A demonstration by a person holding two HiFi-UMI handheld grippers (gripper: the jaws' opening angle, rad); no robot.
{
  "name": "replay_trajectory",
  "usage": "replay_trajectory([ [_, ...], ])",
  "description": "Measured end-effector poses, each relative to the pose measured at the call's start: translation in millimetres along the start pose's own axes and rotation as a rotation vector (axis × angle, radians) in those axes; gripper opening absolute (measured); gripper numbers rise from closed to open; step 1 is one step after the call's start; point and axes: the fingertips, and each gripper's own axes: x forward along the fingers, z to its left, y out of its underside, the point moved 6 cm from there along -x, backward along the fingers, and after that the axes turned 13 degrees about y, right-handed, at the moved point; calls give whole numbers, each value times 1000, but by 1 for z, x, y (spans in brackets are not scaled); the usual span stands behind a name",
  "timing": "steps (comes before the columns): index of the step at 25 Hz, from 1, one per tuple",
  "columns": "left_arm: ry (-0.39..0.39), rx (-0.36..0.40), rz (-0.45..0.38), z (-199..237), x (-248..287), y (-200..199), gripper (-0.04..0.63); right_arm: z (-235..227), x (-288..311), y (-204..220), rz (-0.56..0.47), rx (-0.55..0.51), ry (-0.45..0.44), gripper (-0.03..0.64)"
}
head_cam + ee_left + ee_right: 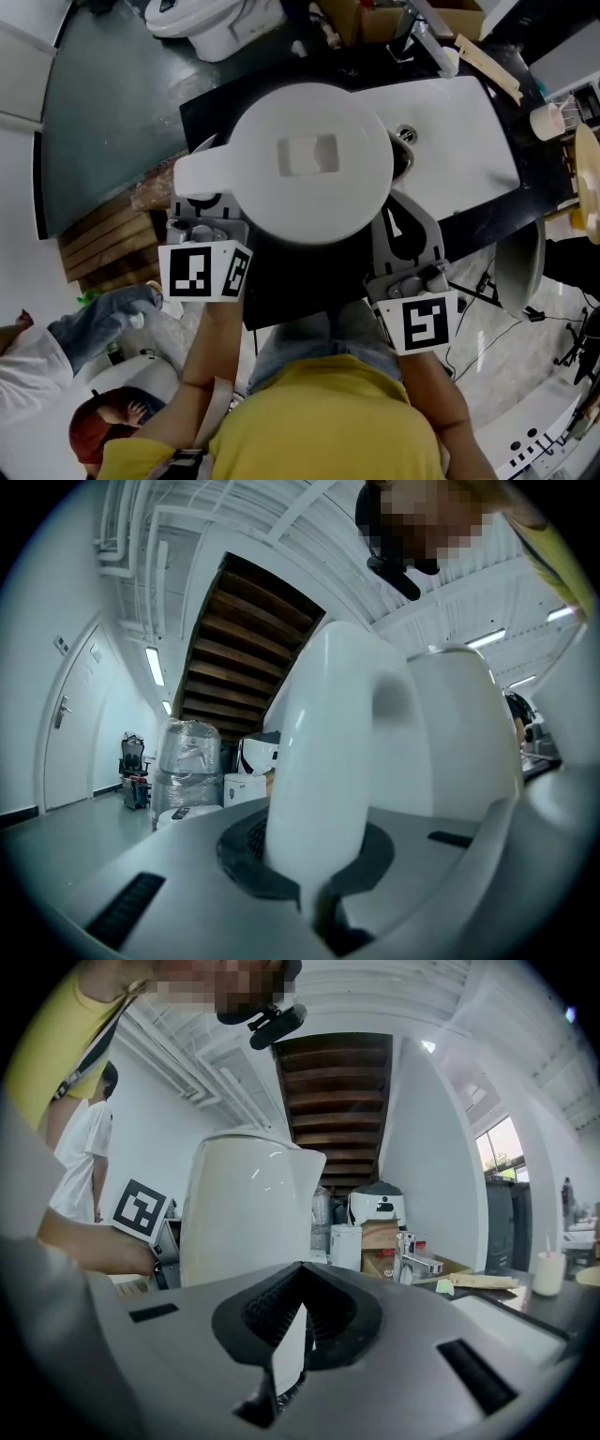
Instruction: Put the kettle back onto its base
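Left hand-held gripper [201,201] clenched on the handle [328,761] of the white kettle [309,159], which hangs upright in the air over the black surface [208,101], its body overlapping the near edge of the white sink [459,122]. Right hand-held gripper [401,220] — jaws drawn together on nothing, tips just beside the kettle's wall — serves at most as a steadying rest. The base is not visible in any view; it may lie hidden beneath the kettle. Step in hand, as judged: carry and lower. For a clean seating, the kettle should be kept level, brought directly above the base once that is sighted, and let down straight so the underside socket meets the connector — a tilted descent on a one-sided handle grip would likely catch an edge. The grasp should loosen only when the kettle sits flat.
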Motion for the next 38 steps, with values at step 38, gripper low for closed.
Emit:
replay_trajectory([
  [38,-76,1,199,-13,-34,12,160,11,-14,8,48,-51,44,8],
])
